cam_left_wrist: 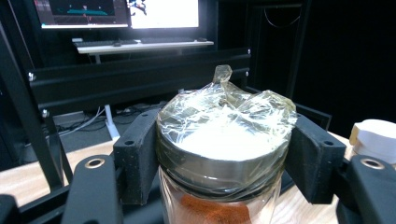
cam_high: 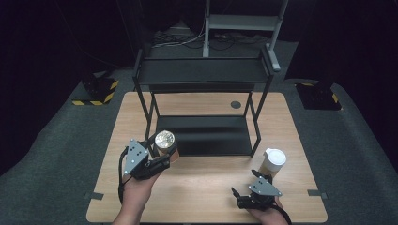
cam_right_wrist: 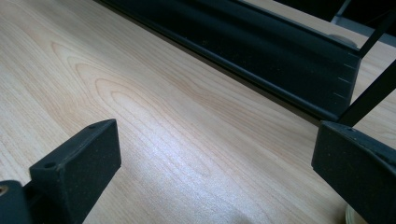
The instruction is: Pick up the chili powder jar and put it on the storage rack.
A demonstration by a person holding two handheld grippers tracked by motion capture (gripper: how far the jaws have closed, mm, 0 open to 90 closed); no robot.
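Wooden table (cam_high: 206, 187) fills the centre and lower half of the high view, w/ grey carpet around it. Black two-tier rack (cam_high: 202, 75) stands on the table's upper-centre part; its lower shelf (cam_high: 206, 136) sits flat on the wood, top shelf above it toward the top of frame. In the right gripper view a long dark edge of the rack (cam_right_wrist: 261, 51) runs diagonally from top centre to the right.

Glass jar (cam_high: 166, 145) is centre-left in the high view, just in front of the rack's lower-left leg, lid (cam_high: 165, 138) shiny w/ crinkled clear film over it. In the left gripper view the jar (cam_left_wrist: 224, 154) is dead centre, reddish-brown powder visible thru the glass at bottom centre. It looks lifted off the wood, but contact w/ the table can't be told for sure.

White lidded cup (cam_high: 272, 161) stands lower right, just in front of the rack's right leg; its edge shows at the far right of the left gripper view (cam_left_wrist: 376, 137).

Left gripper (cam_high: 162, 161), lower left, is clenched on the jar: both black pads press the jar's sides right below the lid, one each side.

Right gripper (cam_high: 241, 194), bottom right near the table's front edge, just below the cup but not touching it. Jaws spread wide, released, nothing but bare wood btwn them (cam_right_wrist: 210, 158).
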